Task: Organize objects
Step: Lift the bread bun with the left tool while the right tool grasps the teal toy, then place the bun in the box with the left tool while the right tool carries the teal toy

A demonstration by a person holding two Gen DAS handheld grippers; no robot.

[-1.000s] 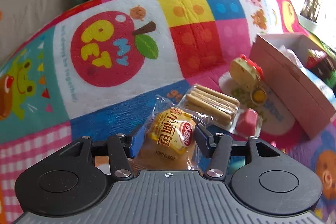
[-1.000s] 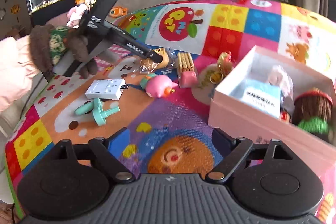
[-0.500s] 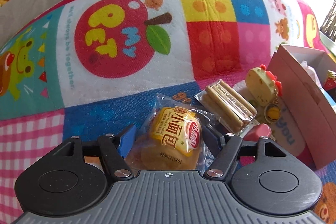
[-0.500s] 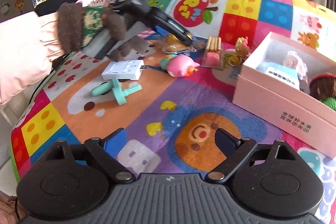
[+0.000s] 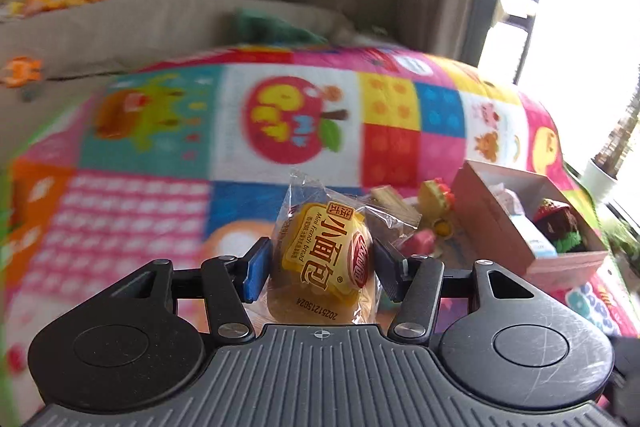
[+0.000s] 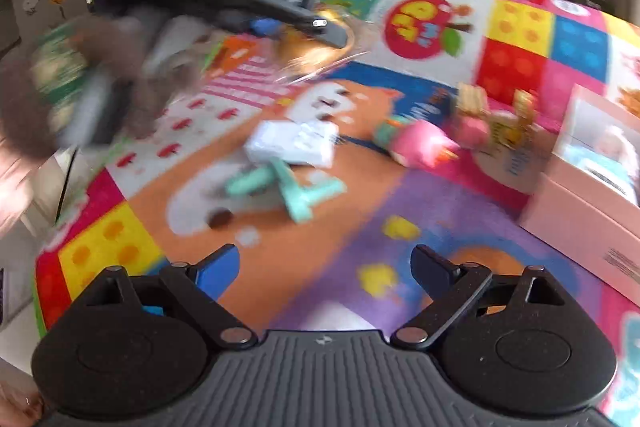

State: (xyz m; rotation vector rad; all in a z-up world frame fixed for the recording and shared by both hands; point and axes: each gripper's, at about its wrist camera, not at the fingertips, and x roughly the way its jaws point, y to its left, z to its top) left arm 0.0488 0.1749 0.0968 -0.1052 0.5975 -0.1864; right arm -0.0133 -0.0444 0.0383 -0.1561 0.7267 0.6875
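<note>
A clear packet with a yellow-labelled mini bread (image 5: 326, 251) sits between the pads of my left gripper (image 5: 320, 267), held above the patchwork play mat (image 5: 132, 219). The jaws are closing and both pads press on the packet. In the right wrist view the left gripper (image 6: 320, 35) shows blurred at the upper left, with the bread (image 6: 308, 55) under its tip. My right gripper (image 6: 326, 267) hangs open over the mat with nothing between its fingers. An open pink box (image 5: 532, 227) (image 6: 580, 203) with toys inside stands at the right.
On the mat lie a biscuit packet (image 5: 392, 199), a yellow keychain toy (image 5: 436, 199), a pink toy (image 6: 420, 143), a white box (image 6: 296, 143) and teal plastic pieces (image 6: 288, 187). A fuzzy brown sleeve (image 6: 32, 115) is at the left.
My left gripper has risen off the mat with the bread packet after briefly loosening on it. The right gripper has drifted left, so the pink box sits further right in its view.
</note>
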